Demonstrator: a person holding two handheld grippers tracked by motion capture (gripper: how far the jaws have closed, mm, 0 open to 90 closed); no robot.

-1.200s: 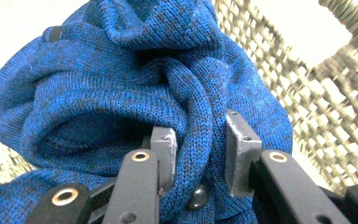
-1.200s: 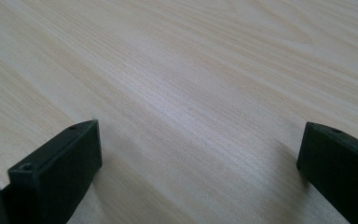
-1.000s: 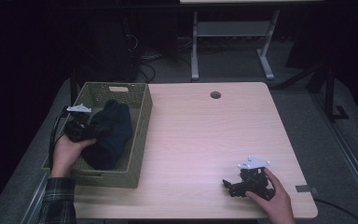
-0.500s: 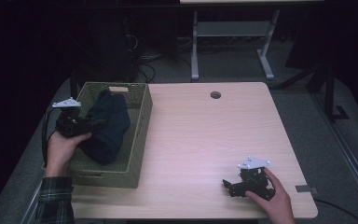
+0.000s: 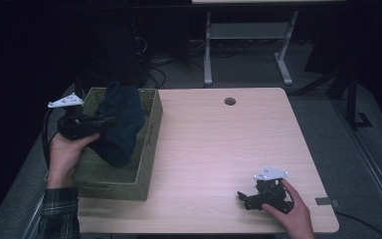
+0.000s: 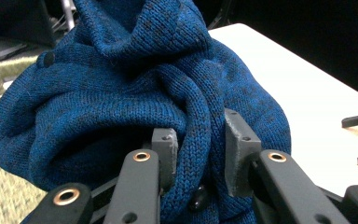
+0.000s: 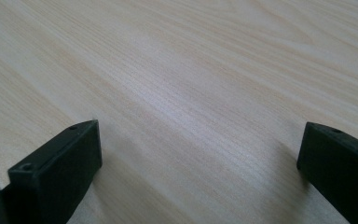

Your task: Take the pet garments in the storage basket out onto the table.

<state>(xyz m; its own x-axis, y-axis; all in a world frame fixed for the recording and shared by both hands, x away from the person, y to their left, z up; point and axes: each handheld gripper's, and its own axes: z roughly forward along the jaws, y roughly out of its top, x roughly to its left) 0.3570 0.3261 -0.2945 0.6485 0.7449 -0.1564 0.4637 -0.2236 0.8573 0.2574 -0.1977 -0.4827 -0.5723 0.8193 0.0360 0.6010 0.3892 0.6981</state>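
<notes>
At the left of the high view, the left gripper (image 5: 97,122) is clamped on a dark blue knitted garment (image 5: 120,124), a bunched woollen piece with small dark buttons. The garment hangs from the gripper above the woven olive-green rectangular basket (image 5: 149,144), its lower fold dangling down inside the basket's walls while its top rises above the far rim. In the left gripper view the two grey pads pinch a thick roll of the knit between them near the lower centre of the frame, with folds of the blue garment (image 6: 121,93) bulging above and to the left; the pale desk shows at the right edge behind it. The basket sits on the left part of the light wooden desk (image 5: 219,149), its near end close to the front edge. A hand in a plaid sleeve (image 5: 57,211) grips the left gripper from the lower left of the frame, and a black cable loops down beside it. At the lower right of the high view, the right gripper (image 5: 243,198) rests on the desk under the other hand (image 5: 291,211), well apart from the basket. In the right gripper view its black jaws stand wide apart over bare wood grain, with nothing between them.
</notes>
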